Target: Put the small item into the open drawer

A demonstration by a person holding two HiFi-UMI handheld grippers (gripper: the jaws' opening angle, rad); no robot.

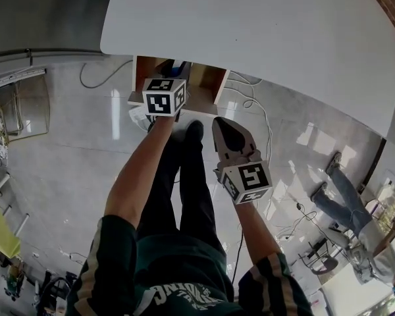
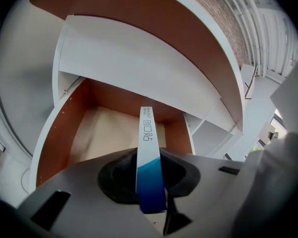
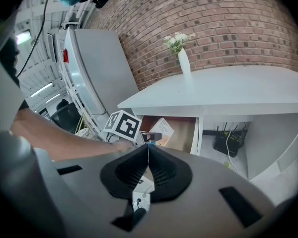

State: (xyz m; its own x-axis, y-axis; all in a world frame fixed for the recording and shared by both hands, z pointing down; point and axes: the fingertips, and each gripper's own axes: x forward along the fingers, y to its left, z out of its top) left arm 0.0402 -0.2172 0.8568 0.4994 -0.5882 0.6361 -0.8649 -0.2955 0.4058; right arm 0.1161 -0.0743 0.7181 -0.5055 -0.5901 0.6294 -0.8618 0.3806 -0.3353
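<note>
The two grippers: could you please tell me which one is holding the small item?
The left gripper, its jaws shut on the slim white-and-blue box at the open drawer; the right gripper has its jaws together, empty.

This looks like a big work room, such as an office or a lab. In the right gripper view, a long white table [image 3: 228,90] with an open brown wooden drawer [image 3: 181,133] stands by a red brick wall [image 3: 213,24]. A white vase of flowers [image 3: 184,58] sits on the table, near the top middle. A black box with little antennas [image 3: 226,143] sits under the table, at the right. In the head view, loose wires [image 1: 249,92] lie on the shiny grey tile floor [image 1: 66,163]. Another person [image 1: 349,196] stands at the lower right.
</note>
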